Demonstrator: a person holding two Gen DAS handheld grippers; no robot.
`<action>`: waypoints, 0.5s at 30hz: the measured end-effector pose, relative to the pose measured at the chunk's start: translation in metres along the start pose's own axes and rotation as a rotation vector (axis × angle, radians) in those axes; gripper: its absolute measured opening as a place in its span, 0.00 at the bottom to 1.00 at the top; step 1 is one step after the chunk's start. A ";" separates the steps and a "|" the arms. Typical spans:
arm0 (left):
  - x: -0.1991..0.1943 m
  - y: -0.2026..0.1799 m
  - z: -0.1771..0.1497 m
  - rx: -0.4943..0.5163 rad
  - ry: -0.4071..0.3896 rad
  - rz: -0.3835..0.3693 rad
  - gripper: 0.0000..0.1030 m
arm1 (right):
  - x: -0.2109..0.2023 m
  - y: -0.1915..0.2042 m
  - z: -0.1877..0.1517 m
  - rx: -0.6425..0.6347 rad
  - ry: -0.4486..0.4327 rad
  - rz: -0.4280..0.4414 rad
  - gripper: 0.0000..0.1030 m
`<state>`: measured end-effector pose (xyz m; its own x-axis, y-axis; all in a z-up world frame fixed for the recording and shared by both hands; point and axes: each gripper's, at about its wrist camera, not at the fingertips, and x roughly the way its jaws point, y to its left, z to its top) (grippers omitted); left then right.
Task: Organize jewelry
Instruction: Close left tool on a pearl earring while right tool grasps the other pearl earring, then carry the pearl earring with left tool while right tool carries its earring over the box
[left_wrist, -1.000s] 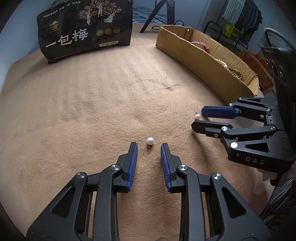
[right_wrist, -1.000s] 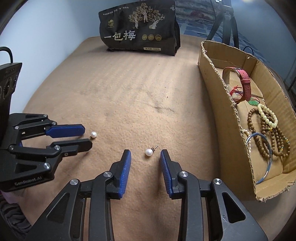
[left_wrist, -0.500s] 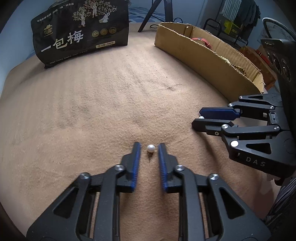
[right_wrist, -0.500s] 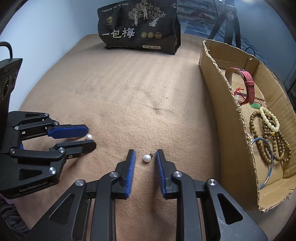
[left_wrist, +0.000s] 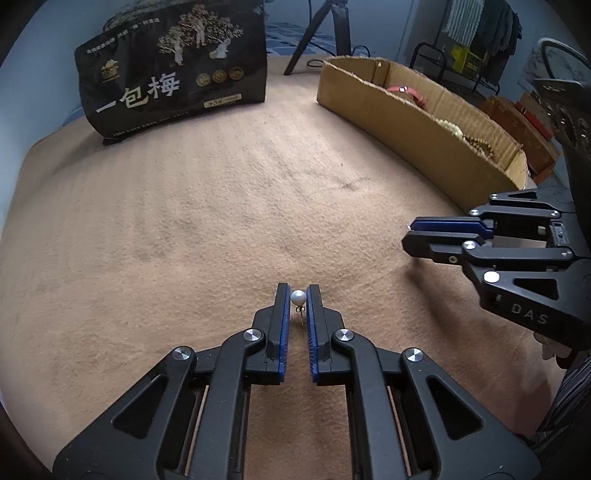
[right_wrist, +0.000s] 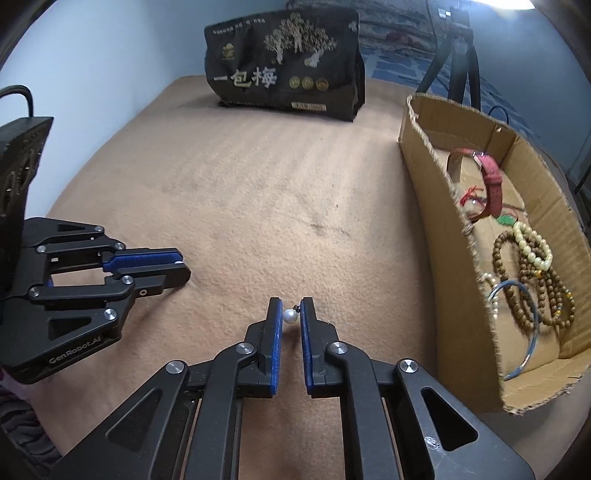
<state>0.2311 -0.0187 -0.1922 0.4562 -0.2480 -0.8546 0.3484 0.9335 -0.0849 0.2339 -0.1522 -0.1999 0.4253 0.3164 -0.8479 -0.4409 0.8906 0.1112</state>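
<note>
tan felt mat (left_wrist: 184, 206) fills the left wrist view, black snack bag (left_wrist: 173, 66) at the back. left gripper (left_wrist: 296, 295) nearly closed; pearl earring (left_wrist: 297, 297) sits between the tips, touching or almost touching both pads, post pointing back toward the camera. risk: round pearl could squirt out as the pads close, or the post could snag the felt.

right wrist view: same mat, cardboard box (right_wrist: 443, 236) with bracelets to the right. right gripper (right_wrist: 291, 314) nearly closed on a second pearl earring (right_wrist: 290, 316), touching the left pad, small gap on the right. firm hold: cannot tell.
</note>
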 end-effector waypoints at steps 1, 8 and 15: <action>-0.003 0.001 0.001 -0.009 -0.007 -0.001 0.07 | -0.005 0.001 0.001 -0.002 -0.010 0.002 0.08; -0.028 0.000 0.008 -0.038 -0.070 -0.013 0.06 | -0.040 0.005 0.010 -0.011 -0.079 0.013 0.08; -0.055 -0.015 0.024 -0.042 -0.154 -0.035 0.06 | -0.084 -0.008 0.024 0.001 -0.177 0.007 0.08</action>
<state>0.2206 -0.0249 -0.1316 0.5660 -0.3147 -0.7620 0.3331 0.9328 -0.1378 0.2207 -0.1777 -0.1172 0.5548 0.3753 -0.7425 -0.4440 0.8883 0.1173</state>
